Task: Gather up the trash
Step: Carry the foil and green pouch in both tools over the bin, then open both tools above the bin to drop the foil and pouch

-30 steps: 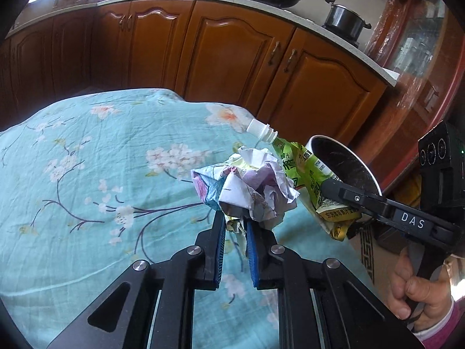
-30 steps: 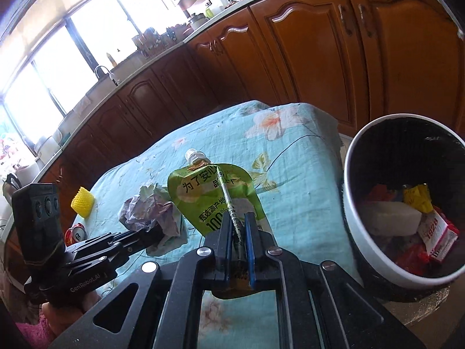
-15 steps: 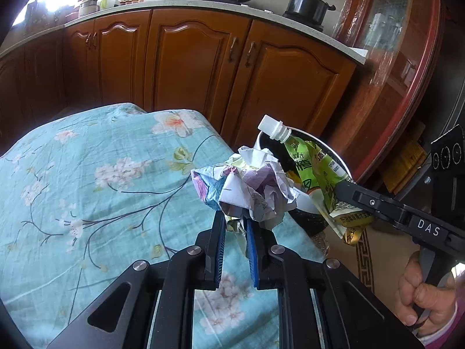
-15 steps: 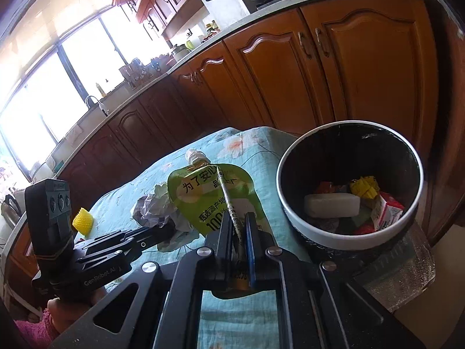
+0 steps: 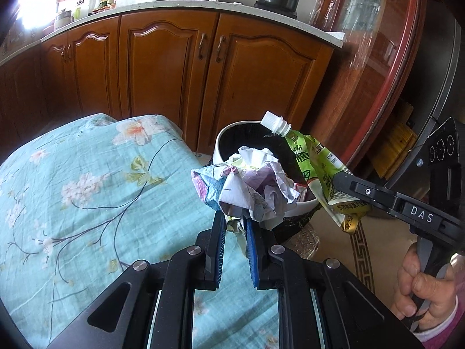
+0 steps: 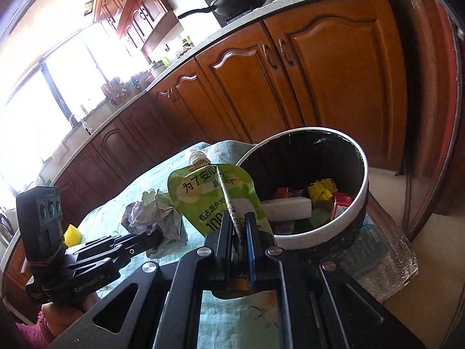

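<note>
My left gripper [image 5: 234, 221] is shut on a crumpled ball of printed paper [image 5: 250, 186], held in the air at the near rim of the white trash bin [image 5: 229, 133]. My right gripper [image 6: 239, 223] is shut on the lower edge of a green spouted drink pouch [image 6: 215, 195], beside the bin [image 6: 361, 186], which holds several pieces of trash. In the left wrist view the pouch [image 5: 314, 163] hangs over the bin's right side from the right gripper [image 5: 338, 179]. The right wrist view shows the left gripper [image 6: 158, 237] with the paper ball [image 6: 152, 215].
A table under a teal floral cloth [image 5: 87, 192] lies to the left of the bin. A yellow spiky object [image 6: 72, 234] rests on it. Wooden cabinets [image 5: 174, 67] with a countertop, pan and pot stand behind. A person's hand [image 5: 421, 285] grips the right handle.
Both grippers have carried their trash rightward off the table toward the bin. The bin now sits closer and directly behind the paper ball and pouch.
</note>
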